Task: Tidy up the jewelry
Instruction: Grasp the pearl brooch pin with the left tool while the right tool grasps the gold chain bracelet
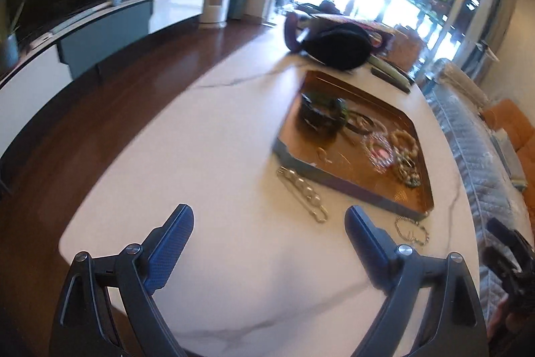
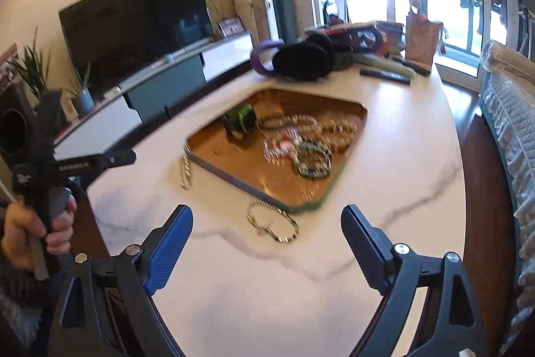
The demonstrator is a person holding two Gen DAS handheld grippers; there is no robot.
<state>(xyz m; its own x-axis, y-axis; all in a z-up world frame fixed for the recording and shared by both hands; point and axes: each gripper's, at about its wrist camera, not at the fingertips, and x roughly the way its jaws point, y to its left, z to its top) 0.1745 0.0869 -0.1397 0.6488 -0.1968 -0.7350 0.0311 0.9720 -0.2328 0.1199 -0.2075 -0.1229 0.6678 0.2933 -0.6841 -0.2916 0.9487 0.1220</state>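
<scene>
Both grippers, left (image 1: 269,219) and right (image 2: 266,219), hang with jaws spread, empty. The chain (image 2: 272,221) beside the tray (image 2: 234,174) may slip on the smooth tabletop (image 2: 401,156).

Bare marble table (image 1: 217,156) lies left of the tray (image 1: 384,196); bags (image 1: 334,46) crowd its far end.

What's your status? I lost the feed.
Left gripper and right gripper open, empty. Chain bracelet and clasp chain lie on table outside tray. Nothing in the way.
</scene>
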